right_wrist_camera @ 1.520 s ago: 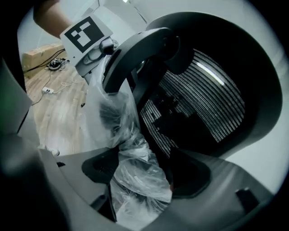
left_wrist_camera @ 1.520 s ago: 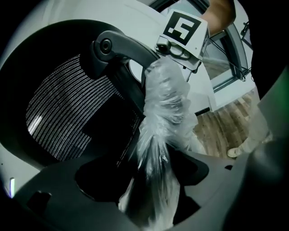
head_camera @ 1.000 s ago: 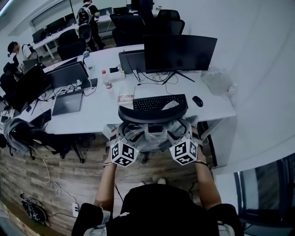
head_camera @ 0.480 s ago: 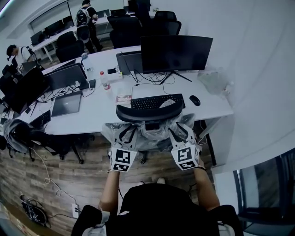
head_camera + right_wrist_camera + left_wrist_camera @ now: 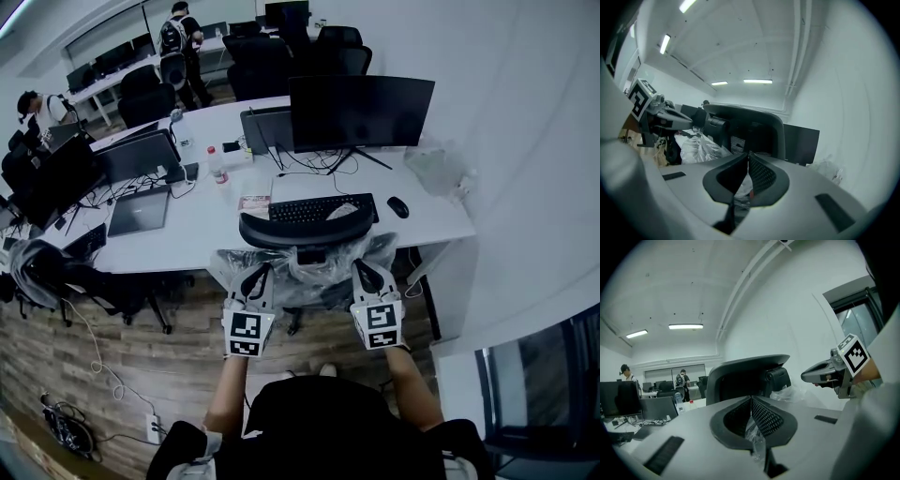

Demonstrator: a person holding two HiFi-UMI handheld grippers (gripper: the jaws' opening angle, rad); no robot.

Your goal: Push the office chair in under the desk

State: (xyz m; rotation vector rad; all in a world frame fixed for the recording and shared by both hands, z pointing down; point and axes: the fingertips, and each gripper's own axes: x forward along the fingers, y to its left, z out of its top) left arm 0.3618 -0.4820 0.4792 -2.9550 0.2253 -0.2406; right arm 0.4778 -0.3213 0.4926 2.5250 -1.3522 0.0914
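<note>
The black office chair stands against the white desk, its headrest over the desk's front edge and its back wrapped in clear plastic. My left gripper is shut, its tips at the left side of the wrapped back. My right gripper is shut at the right side. In the left gripper view the closed jaws point at the headrest, with the right gripper beside it. In the right gripper view the closed jaws face the chair. Only plastic film shows behind each pair.
On the desk sit a monitor, keyboard, mouse, laptop and bottle. Another chair with a bag stands left. Cables lie on the wood floor. A white wall runs along the right. Two people stand at the far desks.
Both grippers' jaws have gone from wide open to shut and drawn back a little toward me. The chair has stayed at the desk edge.
</note>
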